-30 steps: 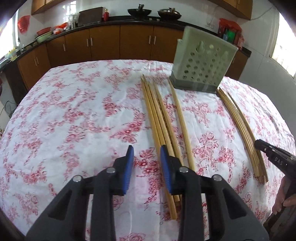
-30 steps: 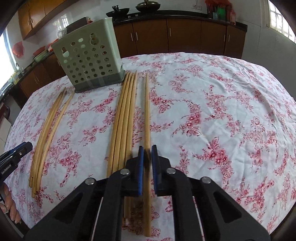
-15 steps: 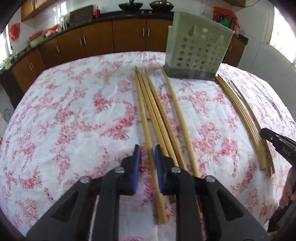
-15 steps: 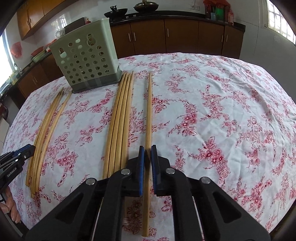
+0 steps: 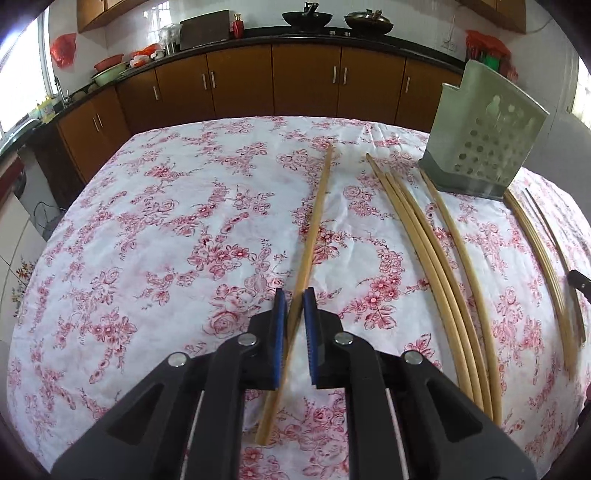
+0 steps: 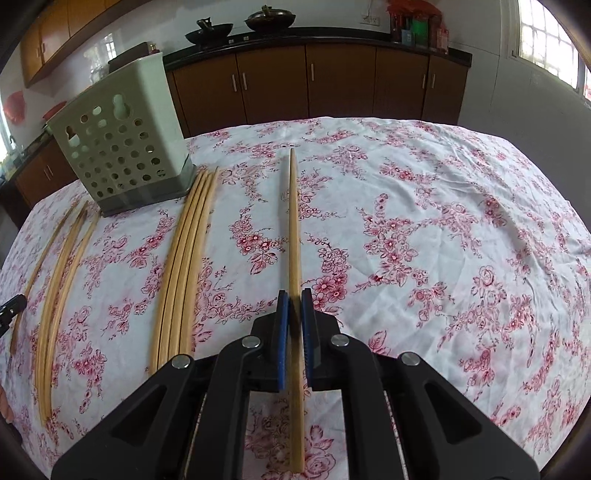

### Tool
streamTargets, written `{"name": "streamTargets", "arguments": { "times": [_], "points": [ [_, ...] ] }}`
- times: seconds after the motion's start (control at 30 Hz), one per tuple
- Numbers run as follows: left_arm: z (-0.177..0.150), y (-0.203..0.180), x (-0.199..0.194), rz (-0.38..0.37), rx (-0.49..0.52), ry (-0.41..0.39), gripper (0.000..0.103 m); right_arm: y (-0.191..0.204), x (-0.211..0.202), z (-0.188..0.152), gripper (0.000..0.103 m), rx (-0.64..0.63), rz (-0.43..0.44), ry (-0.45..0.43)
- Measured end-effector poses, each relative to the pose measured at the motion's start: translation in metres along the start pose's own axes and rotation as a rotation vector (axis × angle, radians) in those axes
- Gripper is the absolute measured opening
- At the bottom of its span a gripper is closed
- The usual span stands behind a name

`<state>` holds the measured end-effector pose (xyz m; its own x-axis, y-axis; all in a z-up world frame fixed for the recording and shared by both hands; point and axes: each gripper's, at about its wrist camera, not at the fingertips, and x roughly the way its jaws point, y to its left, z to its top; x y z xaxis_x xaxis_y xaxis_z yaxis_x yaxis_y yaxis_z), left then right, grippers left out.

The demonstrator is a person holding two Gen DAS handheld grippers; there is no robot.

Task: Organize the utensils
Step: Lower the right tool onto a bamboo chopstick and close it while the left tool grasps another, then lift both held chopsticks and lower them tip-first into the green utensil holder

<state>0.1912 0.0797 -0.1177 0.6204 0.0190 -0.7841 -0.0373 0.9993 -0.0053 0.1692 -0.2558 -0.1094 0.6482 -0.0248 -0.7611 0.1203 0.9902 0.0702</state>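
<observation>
Each black, blue-padded gripper, left [image 5: 294,295] and right [image 6: 294,295], was clamped nearly closed on one long bamboo chopstick [image 5: 311,236] [image 6: 294,236] above the floral tablecloth [image 5: 166,240].

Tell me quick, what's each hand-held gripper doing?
Left hand-held gripper: shut on a long bamboo chopstick.
Right hand-held gripper: shut on another bamboo chopstick.

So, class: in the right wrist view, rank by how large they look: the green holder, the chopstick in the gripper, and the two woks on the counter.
1. Green holder.
2. Held chopstick: longest, but very thin and nearest the camera.
3. The woks: about alike, both far away.
</observation>
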Motion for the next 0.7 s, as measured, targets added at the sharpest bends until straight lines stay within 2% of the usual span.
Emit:
{"name": "streamTargets", "arguments": {
  "times": [0.17, 0.3, 0.47, 0.63, 0.7],
  "points": [
    [-0.008, 0.000, -0.006, -0.066, 0.016, -0.001, 0.012, -0.002, -0.003, -0.005, 0.008, -0.005, 0.016, 0.001],
    [-0.015, -0.009, -0.012, -0.078, 0.055, 0.002, 0.012, -0.001, -0.010, -0.011, 0.009, -0.007, 0.022, 0.009],
    [-0.019, -0.013, -0.015, -0.065, 0.061, 0.002, 0.012, 0.000, -0.017, -0.020, 0.009, -0.020, 0.016, 0.009],
    [-0.016, -0.010, -0.014, -0.046, 0.055, 0.007, 0.008, 0.000, -0.018, -0.019, 0.008, -0.017, 0.019, 0.011],
    [-0.011, -0.008, -0.022, -0.038, 0.054, -0.016, 0.008, -0.003, -0.030, -0.013, 0.008, -0.007, 0.025, -0.034]
  ]
}}
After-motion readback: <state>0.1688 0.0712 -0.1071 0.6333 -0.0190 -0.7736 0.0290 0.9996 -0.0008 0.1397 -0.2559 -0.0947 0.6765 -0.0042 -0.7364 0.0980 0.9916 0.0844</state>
